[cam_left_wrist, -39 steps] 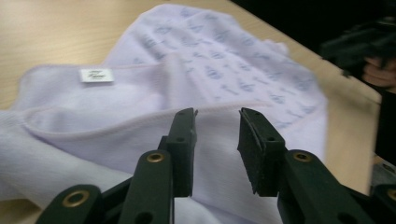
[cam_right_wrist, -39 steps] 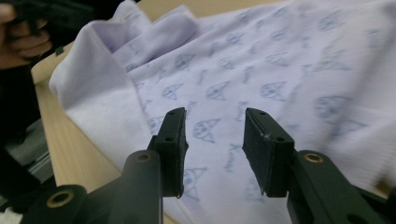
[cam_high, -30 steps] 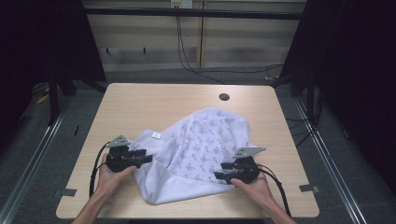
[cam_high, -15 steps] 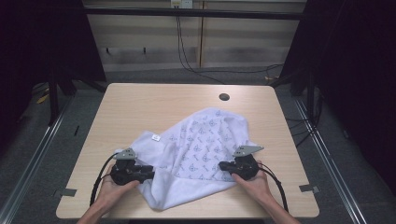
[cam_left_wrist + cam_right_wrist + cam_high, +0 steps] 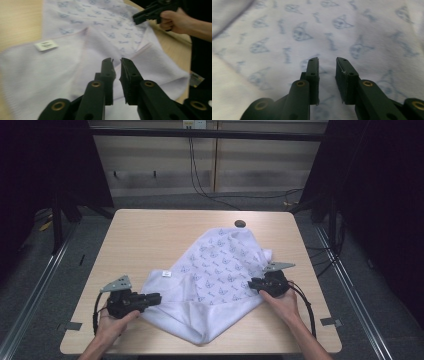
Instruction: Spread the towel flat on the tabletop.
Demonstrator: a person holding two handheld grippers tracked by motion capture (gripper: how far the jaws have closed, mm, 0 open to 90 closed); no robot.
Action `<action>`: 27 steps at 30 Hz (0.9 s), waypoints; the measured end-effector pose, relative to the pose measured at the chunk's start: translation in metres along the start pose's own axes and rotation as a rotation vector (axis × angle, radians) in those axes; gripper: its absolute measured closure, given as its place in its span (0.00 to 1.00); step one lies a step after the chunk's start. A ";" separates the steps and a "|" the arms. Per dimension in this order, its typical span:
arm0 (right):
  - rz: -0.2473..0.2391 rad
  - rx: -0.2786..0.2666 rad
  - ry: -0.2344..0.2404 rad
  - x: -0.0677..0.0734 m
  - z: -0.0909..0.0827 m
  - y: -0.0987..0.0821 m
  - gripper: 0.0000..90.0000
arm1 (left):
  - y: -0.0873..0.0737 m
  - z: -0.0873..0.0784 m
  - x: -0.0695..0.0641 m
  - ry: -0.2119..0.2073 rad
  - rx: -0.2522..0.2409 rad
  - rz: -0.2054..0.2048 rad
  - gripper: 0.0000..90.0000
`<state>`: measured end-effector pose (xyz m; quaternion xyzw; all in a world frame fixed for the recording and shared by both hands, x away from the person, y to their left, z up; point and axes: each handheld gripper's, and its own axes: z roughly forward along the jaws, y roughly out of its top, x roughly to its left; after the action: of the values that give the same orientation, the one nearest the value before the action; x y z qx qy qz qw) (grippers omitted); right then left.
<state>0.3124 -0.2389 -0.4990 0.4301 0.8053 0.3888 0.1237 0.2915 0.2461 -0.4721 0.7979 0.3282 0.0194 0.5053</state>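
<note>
Since a second ago our left gripper [image 5: 156, 297] slid outward to the blanket's [image 5: 220, 270] left edge, jaws slightly apart, gripping nothing. Our right gripper [image 5: 251, 283], jaws parted, hovers over the printed side, probably to smooth it on the table [image 5: 150, 235].

L tongs [image 5: 116, 62] nearly closed, R tongs [image 5: 327, 61] slightly apart, both hand-held low.

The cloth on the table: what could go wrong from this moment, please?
1. The cloth lies crumpled with one part folded over, so a gripper may pinch two layers instead of one edge.
2. Both the left gripper and the right gripper have their jaws apart over the fabric, holding nothing, so the cloth could slide if pushed.
3. Its near corner lies close to the table edge and might slip off.
</note>
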 end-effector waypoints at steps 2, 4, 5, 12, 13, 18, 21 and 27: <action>-0.009 -0.016 0.058 0.015 -0.003 0.004 0.75 | -0.006 0.002 0.014 0.036 0.029 -0.040 0.88; -0.051 -0.027 0.107 0.034 -0.002 0.009 0.73 | -0.011 0.007 0.022 0.067 0.083 -0.037 0.85; -0.057 -0.035 0.145 0.044 -0.001 0.012 0.72 | -0.013 0.009 0.024 0.054 0.096 -0.048 0.83; -0.159 -0.082 0.307 0.105 0.013 0.045 0.64 | -0.017 0.024 0.013 0.038 0.211 -0.002 0.91; -0.166 -0.084 0.326 0.113 0.017 0.049 0.63 | -0.017 0.025 0.007 0.032 0.222 0.002 0.91; -0.194 -0.069 0.425 0.148 0.036 0.061 0.59 | -0.024 0.023 -0.020 -0.028 0.268 0.029 0.88; -0.235 -0.031 0.476 0.168 0.049 0.063 0.59 | -0.024 0.021 -0.021 -0.058 0.263 0.030 0.85; -0.280 0.059 0.504 0.187 0.077 0.051 0.59 | -0.020 0.011 0.011 -0.034 0.145 -0.115 0.80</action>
<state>0.2723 -0.0346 -0.4878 0.2079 0.8733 0.4388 -0.0403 0.2940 0.2483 -0.4972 0.8125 0.3655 -0.0469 0.4518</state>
